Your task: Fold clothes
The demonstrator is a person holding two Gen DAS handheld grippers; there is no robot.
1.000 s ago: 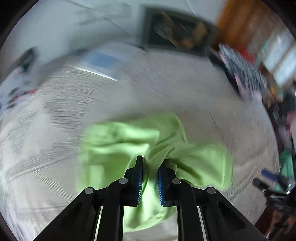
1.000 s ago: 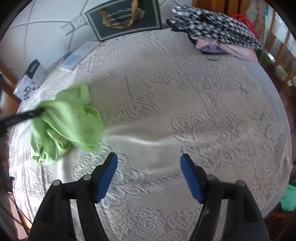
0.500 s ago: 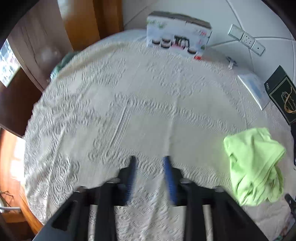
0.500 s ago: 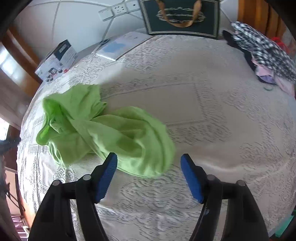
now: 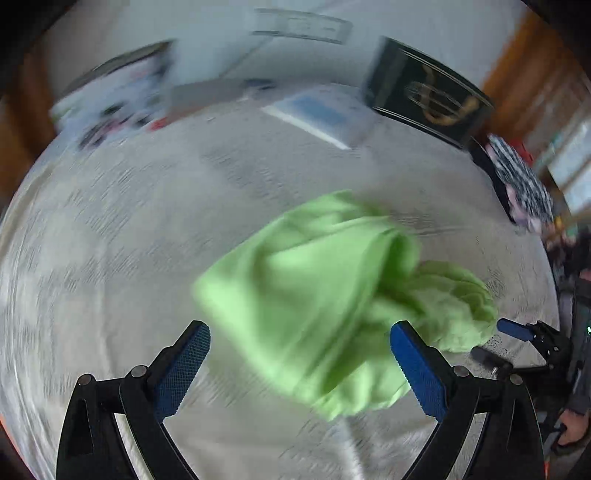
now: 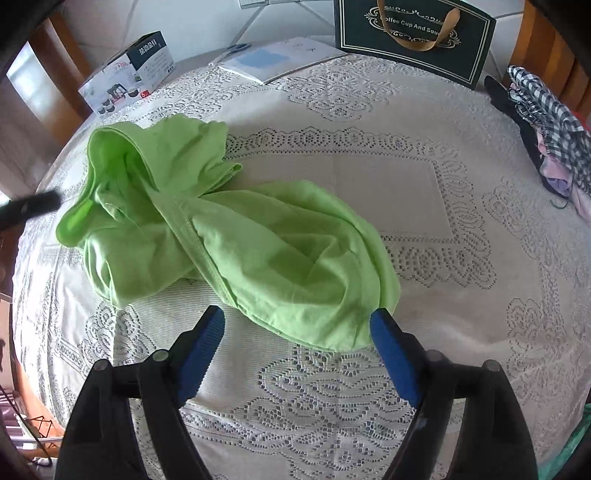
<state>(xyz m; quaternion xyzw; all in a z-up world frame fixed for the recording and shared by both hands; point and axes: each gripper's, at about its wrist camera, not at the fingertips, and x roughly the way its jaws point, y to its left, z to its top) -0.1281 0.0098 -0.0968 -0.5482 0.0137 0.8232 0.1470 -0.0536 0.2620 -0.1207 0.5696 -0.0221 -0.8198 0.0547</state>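
A crumpled light-green garment (image 6: 221, 229) lies bunched on the lace-covered table (image 6: 388, 184). My right gripper (image 6: 297, 332) is open and empty, its blue pads just short of the garment's near edge. The garment also shows in the blurred left wrist view (image 5: 332, 295). My left gripper (image 5: 299, 354) is open and empty, jaws wide, with the cloth lying between and beyond them. The right gripper's blue tip (image 5: 515, 330) shows at the right edge of the left wrist view.
A dark gift bag (image 6: 413, 33) stands at the back, with a white booklet (image 6: 280, 59) and a printed box (image 6: 127, 72) to its left. A pile of checked and pink clothes (image 6: 546, 122) lies at the table's right edge.
My left gripper let go of the green garment, swung away and back toward it, and now stands wide open. The garment dropped onto the table nearer my right gripper, which stayed open.
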